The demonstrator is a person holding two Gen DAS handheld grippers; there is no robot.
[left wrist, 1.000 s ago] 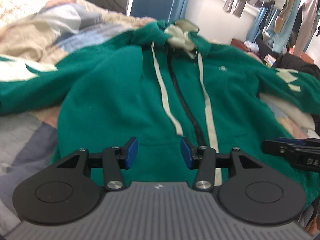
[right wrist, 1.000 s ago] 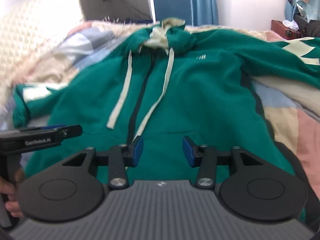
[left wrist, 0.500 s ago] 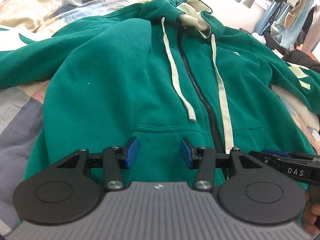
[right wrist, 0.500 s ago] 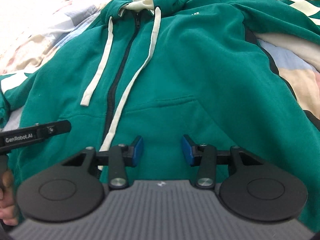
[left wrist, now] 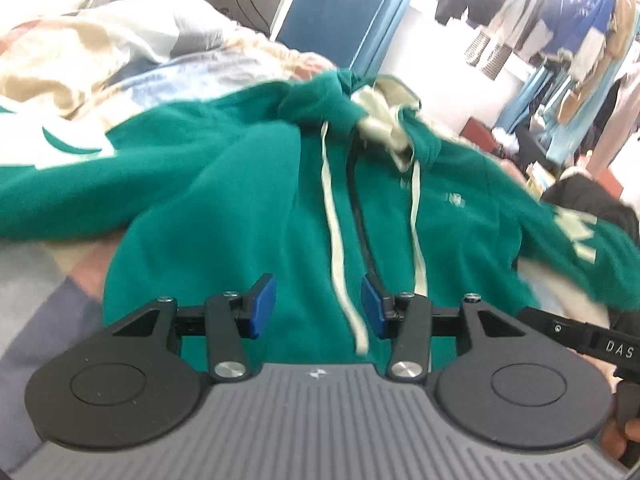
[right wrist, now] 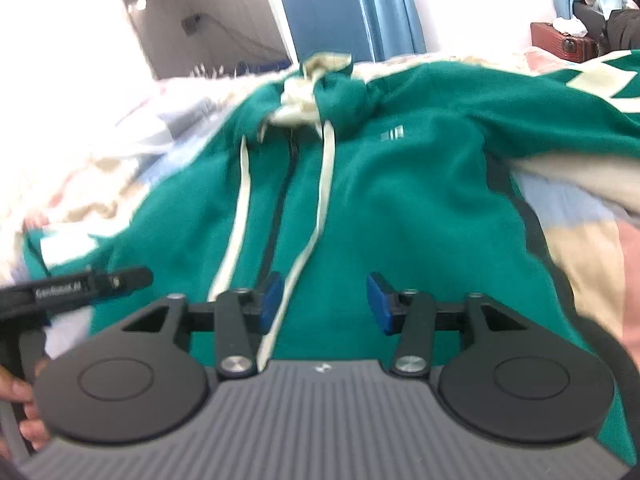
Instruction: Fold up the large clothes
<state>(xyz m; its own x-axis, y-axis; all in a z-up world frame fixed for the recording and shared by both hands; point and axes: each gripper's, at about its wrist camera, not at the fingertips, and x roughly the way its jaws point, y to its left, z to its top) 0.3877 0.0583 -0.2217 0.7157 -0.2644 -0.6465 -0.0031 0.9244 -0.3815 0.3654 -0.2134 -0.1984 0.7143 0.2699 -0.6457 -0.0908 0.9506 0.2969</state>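
Note:
A green zip hoodie (left wrist: pixel 240 208) (right wrist: pixel 420 200) lies front-up on the bed, sleeves spread to both sides. It has cream drawstrings (left wrist: pixel 336 240) and a cream-lined hood (right wrist: pixel 308 100) bunched at the far end. My left gripper (left wrist: pixel 318 306) hovers open over the lower front beside the zip, nothing between its blue pads. My right gripper (right wrist: pixel 324 302) hangs over the lower front to the right of the zip. Its jaws are opening and grip nothing, and one drawstring (right wrist: pixel 316 216) runs under its left pad. Motion blurs both views.
A patchwork quilt (left wrist: pixel 100 52) covers the bed. A blue panel (left wrist: pixel 332 8) stands behind the bed, hanging clothes (left wrist: pixel 568 12) at the right. A red case (right wrist: pixel 560 42) sits far right. The right tool's black side (left wrist: pixel 580 340) and a person's hand (right wrist: pixel 24 428) show at the frame edges.
Both views drew in close over the hoodie's pocket, then pulled back and tipped up, so the room shows again. The right gripper's pads stand wider apart than before.

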